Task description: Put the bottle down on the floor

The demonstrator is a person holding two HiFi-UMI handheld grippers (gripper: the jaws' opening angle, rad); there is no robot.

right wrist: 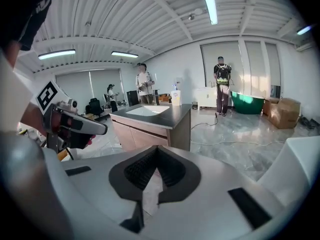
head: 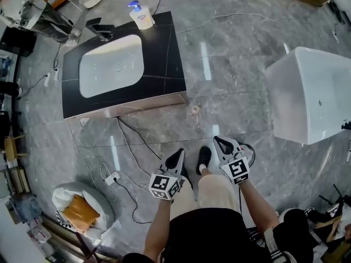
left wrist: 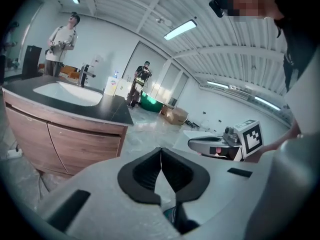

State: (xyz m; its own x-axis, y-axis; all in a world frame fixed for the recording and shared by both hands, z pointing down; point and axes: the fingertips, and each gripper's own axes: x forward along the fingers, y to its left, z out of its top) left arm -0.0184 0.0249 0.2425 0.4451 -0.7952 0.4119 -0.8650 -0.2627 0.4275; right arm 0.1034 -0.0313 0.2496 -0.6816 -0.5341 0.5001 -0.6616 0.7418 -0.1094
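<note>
On the far corner of the black counter (head: 164, 64), pump bottle (head: 141, 15) upright beside faucet (head: 101, 32), white basin (head: 112, 64) alongside, left gripper (head: 179, 152) and right gripper (head: 218, 141) well short of it, jaws pressed together, bathtub (head: 307, 92) rightward, cut off.

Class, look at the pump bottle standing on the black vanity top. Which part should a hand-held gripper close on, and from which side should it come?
Probably the bottle by its body, below the blue pump, jaws level. It stands upright near a corner of the vanity top, with the faucet on its sink side, so come from the open corner side.
</note>
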